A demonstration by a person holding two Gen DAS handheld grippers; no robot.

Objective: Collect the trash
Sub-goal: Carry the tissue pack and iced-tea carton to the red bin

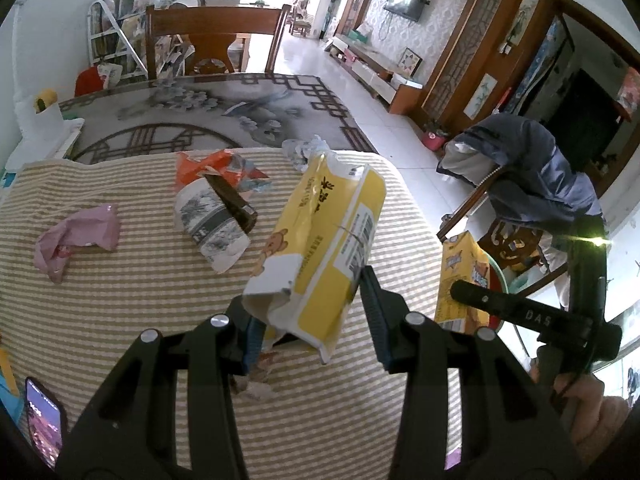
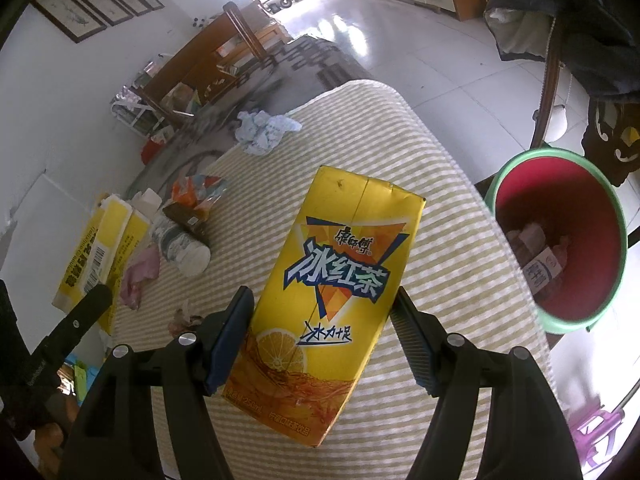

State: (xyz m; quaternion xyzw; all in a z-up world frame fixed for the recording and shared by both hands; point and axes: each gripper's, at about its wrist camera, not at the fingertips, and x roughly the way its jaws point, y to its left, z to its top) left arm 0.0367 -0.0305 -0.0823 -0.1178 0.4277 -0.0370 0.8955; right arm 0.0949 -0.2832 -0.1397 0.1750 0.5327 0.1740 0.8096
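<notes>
At the far left of the striped bench (image 1: 120, 340) a phone (image 1: 44, 420) lies by the edge, and beyond it a crumpled pink wrapper (image 1: 76, 240) rests loose, not yet collected. Next comes a rolled paper cup (image 1: 208, 220) lying on its side with a dark brown box (image 1: 232, 200) propped across it and a torn orange packet (image 1: 208, 168) behind, all heaped together as litter waiting its turn. A crumpled blue-white tissue (image 2: 264, 130) sits near the far edge.

The left hand-held gripper (image 1: 312, 320) pinches an empty yellow tissue pack (image 1: 324, 232); the soft wrapper crumples between the narrowed fingers and juts forward, off the cloth, apparently so it can be carried away.

Further right, the right hand-held gripper (image 2: 324, 340) clamps a yellow iced-tea carton (image 2: 340, 280) by its two narrow sides, fingers set wider to suit the stiff box, which is held above the bench with its printed face up.

At the far right, just off the bench edge and lower, stands the red bin with a green rim (image 2: 560, 240), already holding some scraps. Both loads seem bound for it, the carton being nearer.
</notes>
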